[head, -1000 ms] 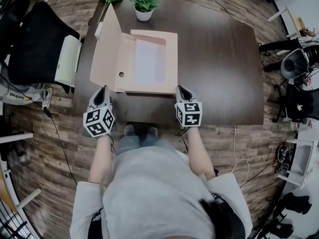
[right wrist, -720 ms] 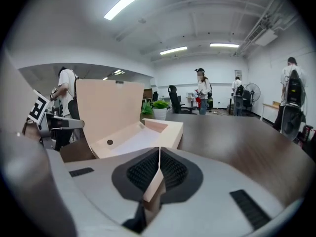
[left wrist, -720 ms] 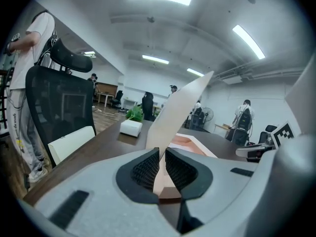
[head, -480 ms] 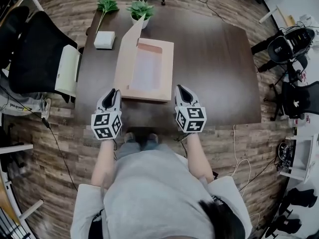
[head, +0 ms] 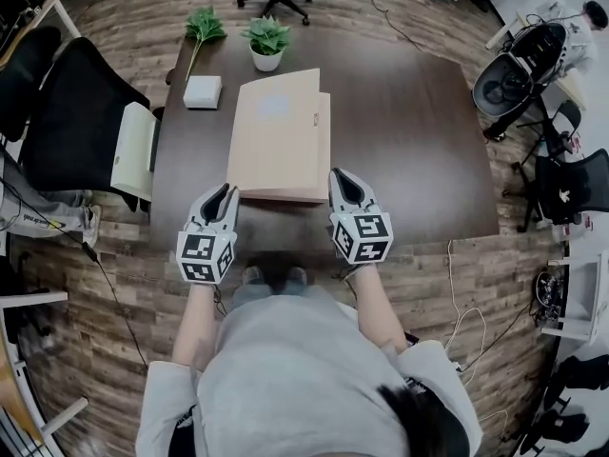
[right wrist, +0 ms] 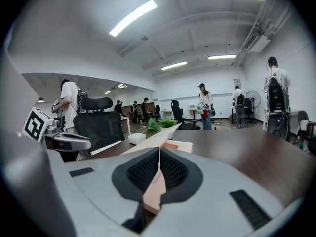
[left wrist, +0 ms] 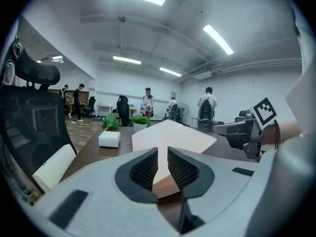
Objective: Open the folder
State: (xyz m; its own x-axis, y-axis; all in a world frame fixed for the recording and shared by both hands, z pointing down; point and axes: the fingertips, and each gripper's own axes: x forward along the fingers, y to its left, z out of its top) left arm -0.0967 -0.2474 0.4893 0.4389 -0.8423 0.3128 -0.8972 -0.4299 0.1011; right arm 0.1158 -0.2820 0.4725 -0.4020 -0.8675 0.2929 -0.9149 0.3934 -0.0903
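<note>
While the folder (head: 281,141) lies on the dark tabletop (head: 409,150), the left gripper (head: 225,190) has just been opening its empty jaws. The right gripper (head: 342,176) has its jaws together. Office chairs (head: 71,93) stand on the wood floor (head: 105,284).

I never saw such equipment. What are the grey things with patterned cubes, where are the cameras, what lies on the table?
A person at a table holds a hand-held gripper in each hand; the patterned cubes belong to them. One camera sits on the person's head, one on each hand-held gripper. On the table lie a tan folder, a white box and a potted plant. The right hand-held gripper pinches the folder's near corner. The left hand-held gripper has just been opening; its jaws stand apart, holding nothing.
</note>
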